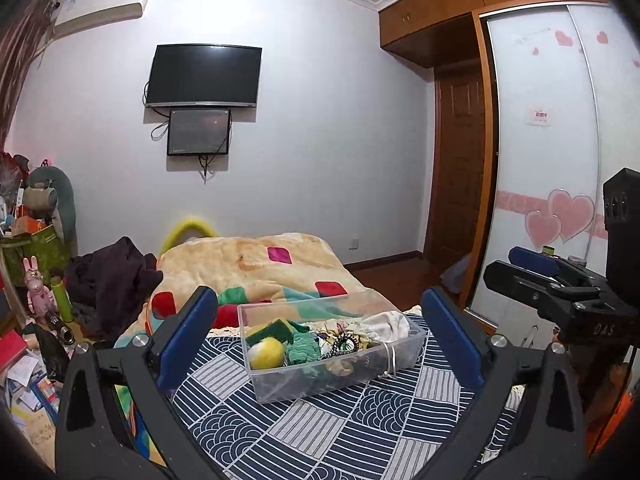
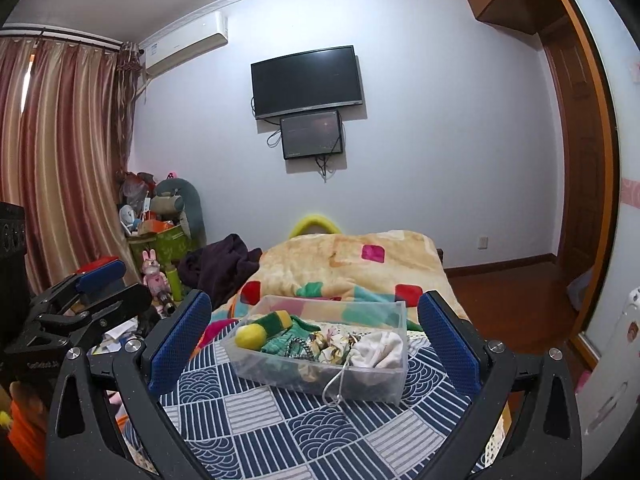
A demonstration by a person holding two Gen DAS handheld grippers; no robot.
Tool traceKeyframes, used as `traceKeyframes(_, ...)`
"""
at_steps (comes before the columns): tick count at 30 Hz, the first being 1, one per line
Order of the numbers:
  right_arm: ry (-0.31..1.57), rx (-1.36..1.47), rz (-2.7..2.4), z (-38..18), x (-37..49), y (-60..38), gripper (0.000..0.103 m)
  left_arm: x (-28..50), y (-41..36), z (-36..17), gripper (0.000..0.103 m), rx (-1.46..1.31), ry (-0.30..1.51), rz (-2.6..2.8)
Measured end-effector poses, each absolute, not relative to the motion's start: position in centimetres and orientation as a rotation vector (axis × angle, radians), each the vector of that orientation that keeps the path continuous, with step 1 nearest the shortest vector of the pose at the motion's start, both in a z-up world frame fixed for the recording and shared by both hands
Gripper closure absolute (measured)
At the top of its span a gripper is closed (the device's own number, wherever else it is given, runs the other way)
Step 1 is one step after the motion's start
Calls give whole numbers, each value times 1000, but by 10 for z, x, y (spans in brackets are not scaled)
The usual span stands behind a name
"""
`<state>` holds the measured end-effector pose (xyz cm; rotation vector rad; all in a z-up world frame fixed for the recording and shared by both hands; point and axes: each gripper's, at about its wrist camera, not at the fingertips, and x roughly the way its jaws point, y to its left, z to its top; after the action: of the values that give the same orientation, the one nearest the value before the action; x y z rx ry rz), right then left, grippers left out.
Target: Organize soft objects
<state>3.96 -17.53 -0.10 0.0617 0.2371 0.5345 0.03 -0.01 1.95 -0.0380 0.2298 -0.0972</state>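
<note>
A clear plastic box [image 1: 344,384] [image 2: 276,378] sits on a navy and white patterned cloth [image 1: 320,432] [image 2: 312,432] on the bed. It holds a yellow ball [image 1: 266,353] [image 2: 250,336], a green-yellow sponge [image 1: 272,329] [image 2: 276,321], a green knit cloth [image 1: 306,346], hair ties [image 1: 344,344] and a white cloth [image 1: 390,326] [image 2: 378,350]. My left gripper [image 1: 320,340] is open and empty in front of the box. My right gripper [image 2: 316,344] is open and empty, also facing the box. A string loop [image 2: 336,384] hangs over the box's front wall.
A patchwork blanket [image 1: 256,264] [image 2: 340,264] covers the bed behind the box, with a dark garment [image 1: 112,280] [image 2: 218,266] beside it. Toys and clutter [image 1: 36,280] fill the floor at left. A wardrobe [image 1: 560,140] and door stand at right.
</note>
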Motion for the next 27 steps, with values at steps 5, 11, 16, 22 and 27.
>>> traceKeyframes(5, 229, 58, 534, 0, 38, -174, 0, 2, -1, 18, 0, -34, 236, -101)
traceKeyframes(11, 226, 46, 534, 3, 36, -171, 0, 1, -1, 17, 0, -34, 235, -104)
traceKeyframes(16, 229, 46, 538, 4, 37, -170, 0, 2, -1, 16, 0, -46, 239, -109)
traceKeyframes(22, 241, 44, 542, 2, 40, -169, 0, 4, 2, 15, 0, -65, 245, -111)
traceKeyframes(27, 243, 43, 544, 2, 40, -168, 0, 5, 5, 15, 0, -76, 240, -122)
